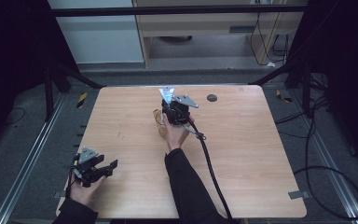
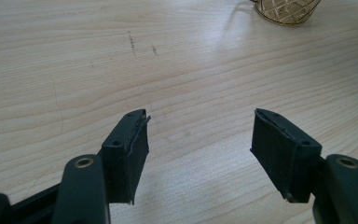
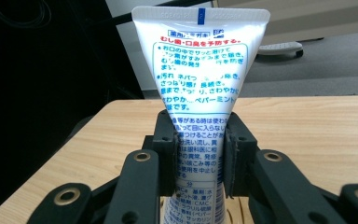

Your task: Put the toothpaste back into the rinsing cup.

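Between the right gripper (image 3: 199, 158) jaws, a printed toothpaste tube (image 3: 199, 88) stands upright.

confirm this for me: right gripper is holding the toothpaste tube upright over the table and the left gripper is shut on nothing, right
Not quite: the left gripper is open, its fingers spread wide over bare table, as the left gripper view shows. The right gripper does hold the toothpaste tube upright.

Wooden worktop (image 1: 242, 154); black round disc (image 1: 211, 98), just right of the right tool (image 1: 168, 100); floor cables (image 1: 326, 140), farther right.
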### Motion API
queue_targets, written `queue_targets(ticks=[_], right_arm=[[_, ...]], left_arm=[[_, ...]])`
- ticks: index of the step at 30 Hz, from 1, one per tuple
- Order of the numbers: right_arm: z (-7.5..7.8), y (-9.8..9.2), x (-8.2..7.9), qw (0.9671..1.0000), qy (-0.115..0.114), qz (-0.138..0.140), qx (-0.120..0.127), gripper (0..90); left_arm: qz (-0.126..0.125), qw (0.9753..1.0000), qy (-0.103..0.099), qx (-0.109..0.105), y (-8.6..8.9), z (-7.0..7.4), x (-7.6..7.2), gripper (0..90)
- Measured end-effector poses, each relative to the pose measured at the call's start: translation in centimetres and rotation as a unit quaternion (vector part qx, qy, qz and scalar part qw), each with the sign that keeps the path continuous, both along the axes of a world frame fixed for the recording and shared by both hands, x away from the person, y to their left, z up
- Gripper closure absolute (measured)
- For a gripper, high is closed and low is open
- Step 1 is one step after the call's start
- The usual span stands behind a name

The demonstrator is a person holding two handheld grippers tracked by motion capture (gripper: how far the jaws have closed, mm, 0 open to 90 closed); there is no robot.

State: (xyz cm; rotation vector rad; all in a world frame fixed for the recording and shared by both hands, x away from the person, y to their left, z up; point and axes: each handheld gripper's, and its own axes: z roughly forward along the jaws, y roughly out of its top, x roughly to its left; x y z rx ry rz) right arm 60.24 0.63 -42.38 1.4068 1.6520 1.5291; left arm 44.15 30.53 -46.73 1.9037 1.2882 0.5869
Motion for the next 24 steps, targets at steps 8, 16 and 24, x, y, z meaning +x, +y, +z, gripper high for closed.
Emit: queue_targets(ticks=[8,16,24], right_arm=[[-1.1,0.1,-0.4,0.9996,0.008,0.003,-0.027,70.0],[-1.3,0.5,-1.0,0.9975,0.017,0.020,-0.066,66.9],[-1.6,0.2,-1.1,0.9966,0.032,0.029,-0.070,60.5]], left_arm=[[0.000,1.0000,0.002,-0.002,0.0,0.0,0.0,35.4],[0.000,1.0000,0.001,-0.001,-0.1,0.0,0.0,35.4],[0.000,1.0000,0.002,0.000,-0.1,-0.1,0.0,35.4]])
